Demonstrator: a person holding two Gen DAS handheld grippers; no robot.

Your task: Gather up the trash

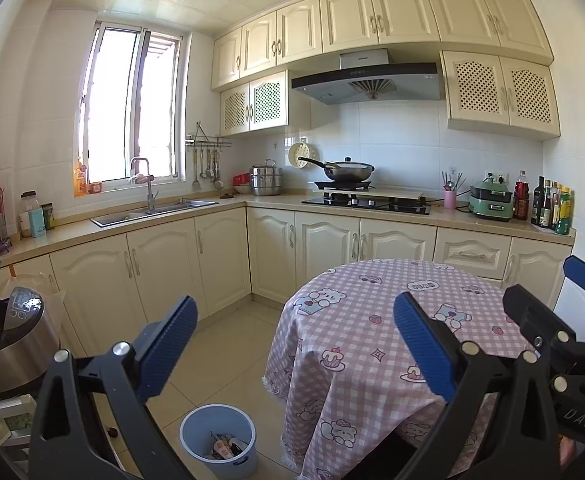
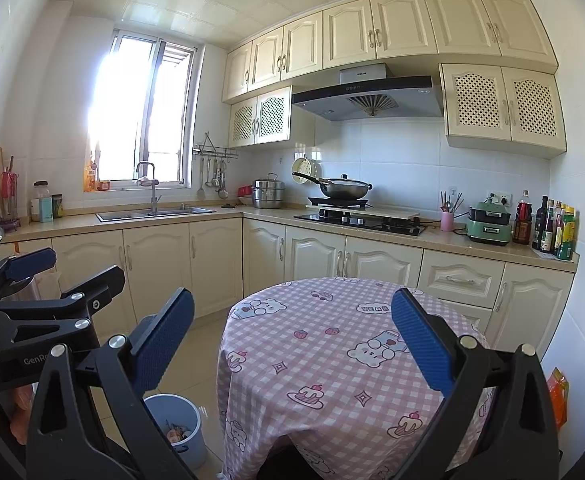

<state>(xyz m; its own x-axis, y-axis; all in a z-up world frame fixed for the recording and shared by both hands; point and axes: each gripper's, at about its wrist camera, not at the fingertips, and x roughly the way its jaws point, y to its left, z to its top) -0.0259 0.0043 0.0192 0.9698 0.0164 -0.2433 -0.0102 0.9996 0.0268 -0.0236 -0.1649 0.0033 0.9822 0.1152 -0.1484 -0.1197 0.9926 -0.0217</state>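
Note:
A light blue trash bin (image 1: pixel 217 406) stands on the tiled floor left of the round table (image 1: pixel 372 320) and holds wrappers and scraps (image 1: pixel 224 449). The right wrist view shows the same bin (image 2: pixel 182 401) and table (image 2: pixel 324 344), whose pink checked bear cloth has nothing lying on it. My left gripper (image 1: pixel 296 344) hangs open and empty above the floor between bin and table. My right gripper (image 2: pixel 292 336) is also open and empty over the table's near edge. Each gripper shows in the other's view: the right gripper (image 1: pixel 548 284) and the left gripper (image 2: pixel 72 272).
Cream cabinets and a counter run along the left and back walls, with a sink (image 1: pixel 152 212), a stove and wok (image 1: pixel 348 170), and bottles (image 1: pixel 552 208). A steel cooker (image 1: pixel 12 332) stands low at left. An orange packet (image 2: pixel 558 396) sits by the right wall.

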